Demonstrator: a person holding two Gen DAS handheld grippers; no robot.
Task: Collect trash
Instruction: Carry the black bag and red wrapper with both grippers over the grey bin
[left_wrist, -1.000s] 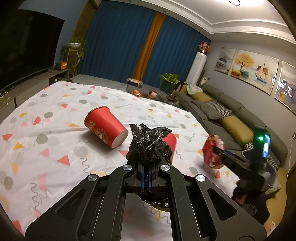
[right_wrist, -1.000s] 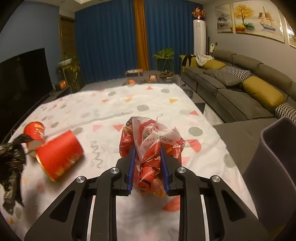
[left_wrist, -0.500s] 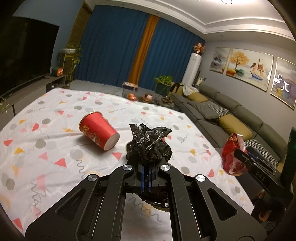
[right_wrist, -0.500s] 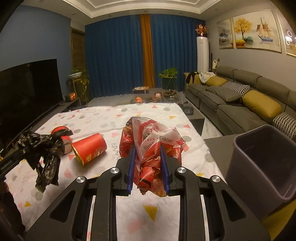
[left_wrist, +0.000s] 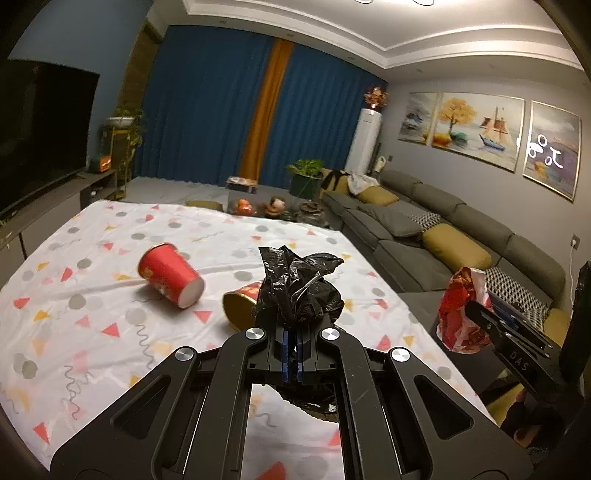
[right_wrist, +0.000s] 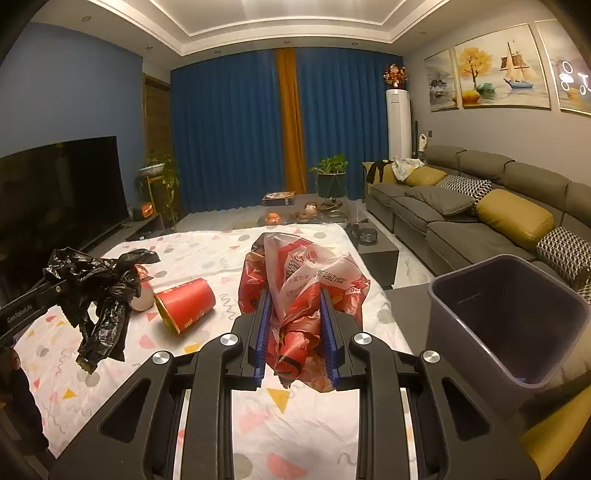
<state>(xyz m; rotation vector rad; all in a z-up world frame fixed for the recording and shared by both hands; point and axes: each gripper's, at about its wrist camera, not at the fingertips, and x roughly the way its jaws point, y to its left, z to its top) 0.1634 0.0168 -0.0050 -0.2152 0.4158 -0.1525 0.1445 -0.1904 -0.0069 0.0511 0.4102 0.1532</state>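
My left gripper (left_wrist: 291, 343) is shut on a crumpled black plastic bag (left_wrist: 299, 288) and holds it above the table; the bag also shows in the right wrist view (right_wrist: 96, 295). My right gripper (right_wrist: 295, 332) is shut on a red and white snack wrapper (right_wrist: 303, 288), held above the table's right side; the wrapper also shows in the left wrist view (left_wrist: 461, 310). Two red paper cups lie on their sides on the tablecloth: one (left_wrist: 170, 275) at centre left, another (left_wrist: 240, 304) partly behind the black bag. A grey trash bin (right_wrist: 506, 317) stands open at the right, beside the table.
The table wears a white cloth with coloured shapes (left_wrist: 74, 314). A grey sofa with yellow cushions (right_wrist: 498, 214) runs along the right wall. A TV (right_wrist: 55, 192) stands at the left, a low coffee table (right_wrist: 306, 214) beyond the far edge.
Both grippers have risen with their loads. The right gripper has pulled back toward the bin, which now shows larger at the right. The second cup is now uncovered.
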